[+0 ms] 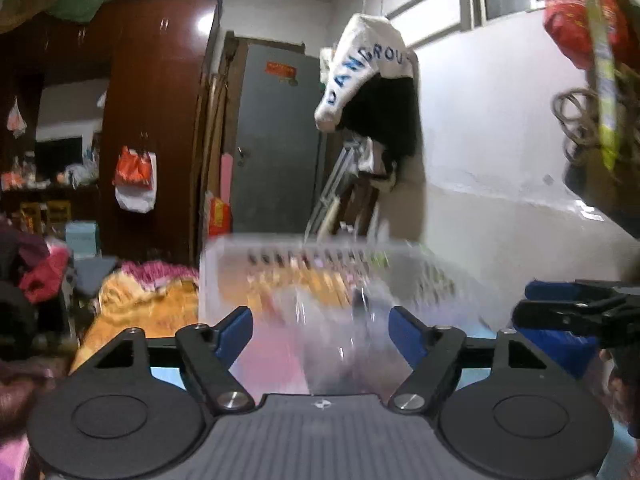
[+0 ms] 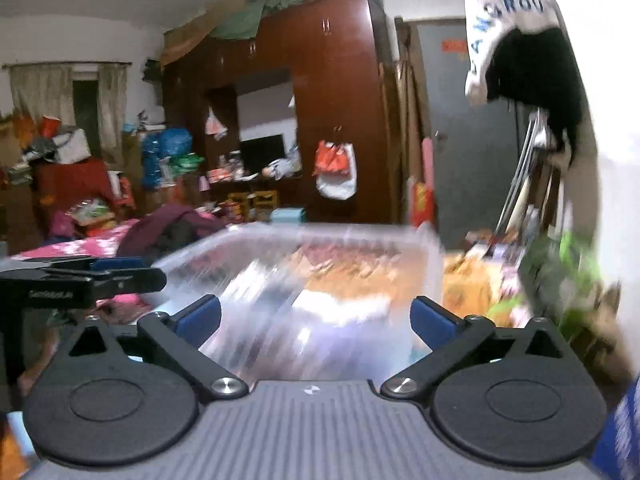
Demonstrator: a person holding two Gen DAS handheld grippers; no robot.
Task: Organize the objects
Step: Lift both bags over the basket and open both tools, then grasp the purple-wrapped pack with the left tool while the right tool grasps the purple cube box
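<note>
A clear plastic slotted basket (image 1: 320,280) fills the middle of both views, motion-blurred; it also shows in the right wrist view (image 2: 320,280). My left gripper (image 1: 320,332) has its blue pads spread wide with the basket's near wall between them; whether they touch it is unclear. My right gripper (image 2: 316,320) stands the same way on the basket's other side. Each gripper shows side-on in the other's view: the right one (image 1: 576,308) and the left one (image 2: 92,276).
A bed with orange and pink blankets (image 1: 140,300) lies under the basket. A brown wardrobe (image 2: 332,120), a grey door (image 1: 276,140), hanging clothes (image 1: 372,80) and cluttered shelves (image 2: 80,168) surround it. A white wall (image 1: 500,160) is on the right.
</note>
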